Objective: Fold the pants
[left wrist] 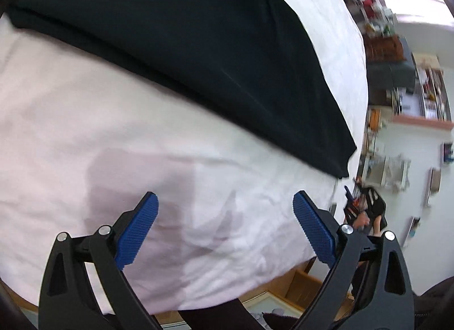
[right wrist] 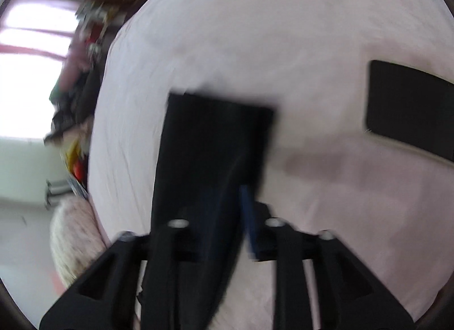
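The left gripper (left wrist: 225,225) has its fingers (left wrist: 137,229) spread wide with nothing between them, over a pale pink sheet (left wrist: 99,131) on a bed. Ahead of the fingertips, well apart from them, the black pants (left wrist: 176,46) lie flat across the sheet, one end of the cloth reaching toward the bed edge beyond the right finger. Past that edge, beside the right finger, is a cluttered room with shelves (left wrist: 425,97).

The right wrist view is blurred. The right gripper (right wrist: 224,210) has its fingers (right wrist: 249,216) drawn close on a length of black pants cloth (right wrist: 212,145), which runs from between them forward and ends in a straight hem ahead of the tips; the grip seems firm, though the blur hides the contact. Off past the right finger, a second black piece (right wrist: 405,105) lies flat on the sheet (right wrist: 283,31), apart from the held one.
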Available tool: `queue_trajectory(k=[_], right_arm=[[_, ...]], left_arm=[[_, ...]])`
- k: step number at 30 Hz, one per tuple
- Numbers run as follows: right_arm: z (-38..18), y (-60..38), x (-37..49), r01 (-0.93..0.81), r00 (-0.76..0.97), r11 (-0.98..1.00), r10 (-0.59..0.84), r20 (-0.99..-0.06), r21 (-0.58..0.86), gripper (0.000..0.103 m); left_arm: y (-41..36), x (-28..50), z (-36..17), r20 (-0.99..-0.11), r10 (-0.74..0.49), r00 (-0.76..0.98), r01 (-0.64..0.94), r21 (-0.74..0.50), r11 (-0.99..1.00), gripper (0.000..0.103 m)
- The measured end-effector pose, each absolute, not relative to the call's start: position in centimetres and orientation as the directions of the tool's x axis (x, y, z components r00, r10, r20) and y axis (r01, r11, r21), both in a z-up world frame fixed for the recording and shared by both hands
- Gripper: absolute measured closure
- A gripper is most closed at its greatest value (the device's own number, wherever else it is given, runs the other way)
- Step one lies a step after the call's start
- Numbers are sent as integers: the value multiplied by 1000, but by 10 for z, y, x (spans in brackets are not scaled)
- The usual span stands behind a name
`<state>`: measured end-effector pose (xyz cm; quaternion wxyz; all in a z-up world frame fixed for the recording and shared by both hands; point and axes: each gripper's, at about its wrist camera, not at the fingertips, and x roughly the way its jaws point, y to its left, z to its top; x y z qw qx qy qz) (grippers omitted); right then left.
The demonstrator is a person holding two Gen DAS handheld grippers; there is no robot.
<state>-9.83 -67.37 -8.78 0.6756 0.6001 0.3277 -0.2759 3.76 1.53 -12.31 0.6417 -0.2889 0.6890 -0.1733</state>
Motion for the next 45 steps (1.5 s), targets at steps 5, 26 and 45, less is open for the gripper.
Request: queue_trajectory(k=[5, 26, 45], right_arm=[[-109, -710, -101, 748, 663, 37, 4, -749, 662, 42], [-114, -727, -82, 680, 718, 196, 16, -696, 707, 84], [-21, -483, 78, 125, 668, 454, 619, -413, 882, 85]], left_arm=[[-20, 22, -119, -795, -604, -48, -108, -597, 795, 7], [-34, -10, -122, -802, -595, -57, -148, -582, 799, 7], [32, -23, -120, -774, -631, 61, -251, -623, 741, 6]])
